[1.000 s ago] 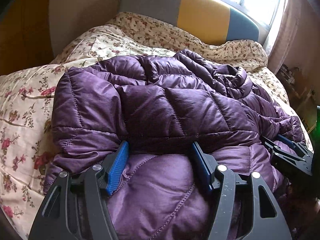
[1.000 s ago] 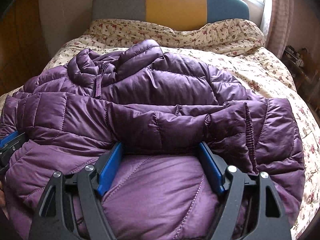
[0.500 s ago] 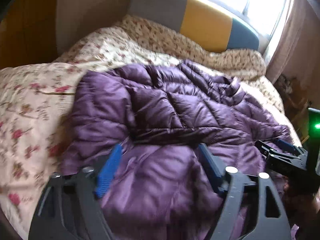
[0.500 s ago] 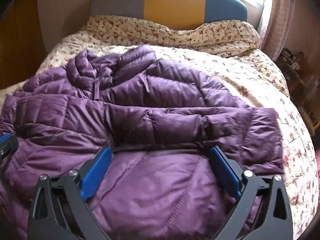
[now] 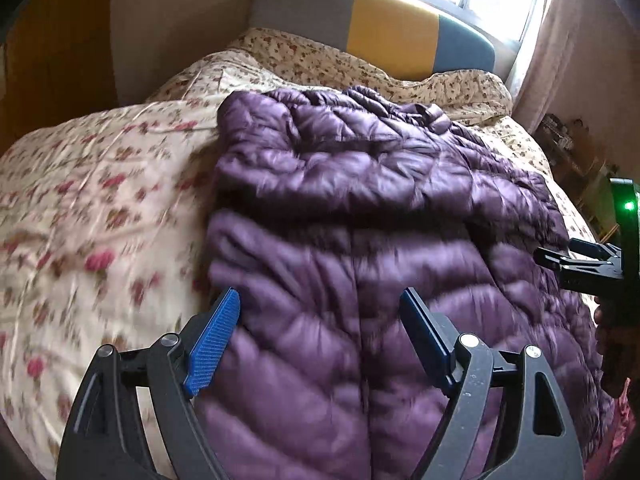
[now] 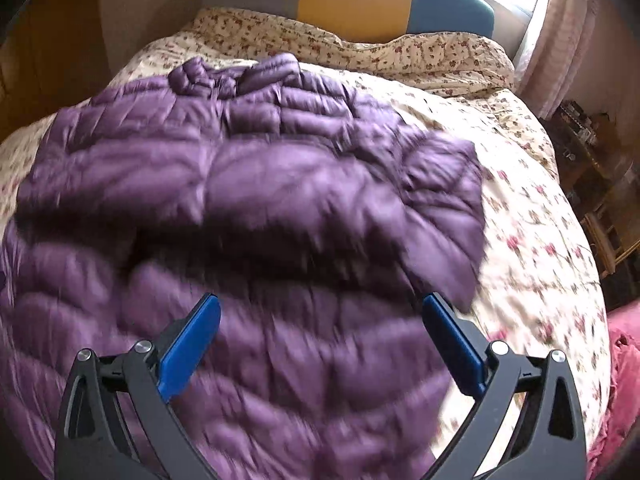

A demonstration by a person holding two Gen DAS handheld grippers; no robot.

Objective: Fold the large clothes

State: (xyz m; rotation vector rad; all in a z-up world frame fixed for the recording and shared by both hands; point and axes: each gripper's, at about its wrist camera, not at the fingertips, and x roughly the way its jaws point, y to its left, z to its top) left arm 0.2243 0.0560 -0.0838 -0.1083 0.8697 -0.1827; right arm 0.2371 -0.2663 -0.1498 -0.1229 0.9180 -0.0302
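A purple quilted jacket (image 5: 380, 240) lies spread on the bed, collar (image 6: 224, 76) toward the headboard and a sleeve folded across its middle, cuff (image 6: 440, 200) at the right. My left gripper (image 5: 320, 294) hovers open above the jacket's near left part, its left pad (image 5: 212, 340) over the jacket's edge by the quilt. My right gripper (image 6: 320, 300) is wide open above the near right part, with nothing pinched. The left wrist view also catches the right gripper (image 5: 556, 250) at the far right edge. Both views are motion-blurred.
A floral quilt (image 5: 100, 200) covers the bed. A grey, yellow and blue headboard (image 5: 392, 28) stands under a bright window, with a curtain (image 5: 580, 40) beside it. Cluttered shelves (image 6: 592, 128) line the right wall. Pink cloth (image 6: 624, 352) sits at the near right corner.
Both grippers' jaws have widened and let go of the jacket's near fold. Both have drawn back from it, so more of the jacket and quilt shows.
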